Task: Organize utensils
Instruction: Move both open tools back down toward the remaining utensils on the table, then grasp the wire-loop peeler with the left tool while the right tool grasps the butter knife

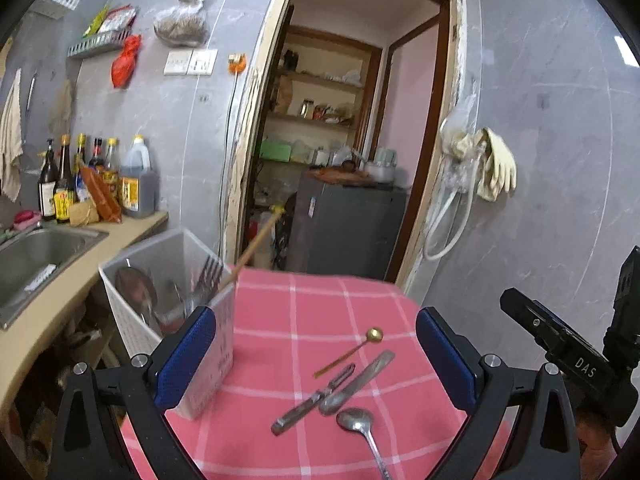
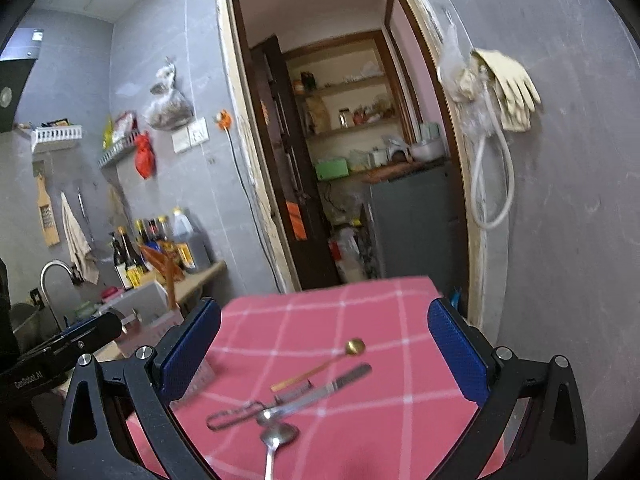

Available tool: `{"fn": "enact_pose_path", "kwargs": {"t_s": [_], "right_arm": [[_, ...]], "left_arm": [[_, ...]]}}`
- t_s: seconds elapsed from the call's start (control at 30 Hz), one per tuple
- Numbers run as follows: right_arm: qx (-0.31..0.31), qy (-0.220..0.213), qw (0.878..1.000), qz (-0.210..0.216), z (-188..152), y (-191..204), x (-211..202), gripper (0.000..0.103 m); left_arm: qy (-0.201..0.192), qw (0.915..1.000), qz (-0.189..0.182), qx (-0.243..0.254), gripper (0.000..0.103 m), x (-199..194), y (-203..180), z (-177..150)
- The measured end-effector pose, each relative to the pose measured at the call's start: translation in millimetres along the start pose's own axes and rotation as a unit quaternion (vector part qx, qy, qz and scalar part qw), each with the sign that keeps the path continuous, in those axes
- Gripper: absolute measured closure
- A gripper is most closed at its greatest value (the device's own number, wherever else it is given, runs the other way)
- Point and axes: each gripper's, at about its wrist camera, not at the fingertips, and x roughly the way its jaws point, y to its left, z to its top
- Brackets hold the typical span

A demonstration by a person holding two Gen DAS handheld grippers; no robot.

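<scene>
Grey marbled walls [image 1: 560, 80] frame an open doorway [image 1: 360, 120] onto wooden pantry shelves [image 1: 316, 80] and a grey cabinet [image 1: 344, 232]; a steel sink [image 1: 36, 256] sits in the beige counter [image 1: 132, 228], with bottles [image 1: 60, 184] behind it.

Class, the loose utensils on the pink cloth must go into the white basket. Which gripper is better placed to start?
Probably the left gripper: the white basket stands right beside it, the steel spoon lies between its open jaws.

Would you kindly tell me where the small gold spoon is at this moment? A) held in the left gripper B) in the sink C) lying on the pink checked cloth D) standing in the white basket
C: the small gold spoon lies flat on the pink checked cloth, beyond the other loose utensils.
</scene>
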Motion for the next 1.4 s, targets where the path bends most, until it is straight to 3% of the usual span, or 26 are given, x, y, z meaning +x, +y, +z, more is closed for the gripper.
{"fn": "enact_pose_path", "kwargs": {"t_s": [0.23, 0.43, 0.53, 0.6, 0.67, 0.77, 0.93, 1.03, 1.17, 1.4], "right_arm": [[0.006, 0.057, 0.998, -0.002, -29, -22, 23, 0.001], [0.012, 0.129, 0.991, 0.023, -52, -36, 55, 0.001], [0.025, 0.159, 0.986, 0.036, -63, -41, 72, 0.003], [0.033, 0.174, 0.983, 0.041, -69, -44, 82, 0.009], [0.042, 0.193, 0.979, 0.047, -77, -45, 94, 0.021], [0.052, 0.217, 0.973, 0.051, -87, -44, 110, 0.032], [0.065, 0.256, 0.963, 0.049, -102, -42, 135, 0.043], [0.071, 0.272, 0.959, 0.043, -109, -40, 148, 0.045], [0.064, 0.300, 0.951, 0.033, -108, -32, 169, 0.047], [0.111, 0.365, 0.924, 0.026, -109, -26, 215, 0.048]], "left_arm": [[0.069, 0.9973, -0.002, -0.025, 0.002, 28, 2, -29], [0.129, 0.9903, -0.020, -0.048, 0.003, 55, 2, -54], [0.152, 0.9866, -0.029, -0.053, 0.010, 67, 1, -62], [0.167, 0.9840, -0.031, -0.053, 0.017, 75, 0, -68], [0.177, 0.9826, -0.025, -0.051, 0.020, 81, 1, -73], [0.183, 0.9816, -0.014, -0.054, 0.021, 89, 6, -74], [0.196, 0.9790, 0.004, -0.057, 0.023, 104, 18, -72], [0.211, 0.9757, 0.004, -0.060, 0.025, 116, 23, -72], [0.227, 0.9726, -0.005, -0.050, 0.034, 131, 24, -73], [0.275, 0.9611, -0.014, -0.028, 0.064, 151, 18, -82]]}}
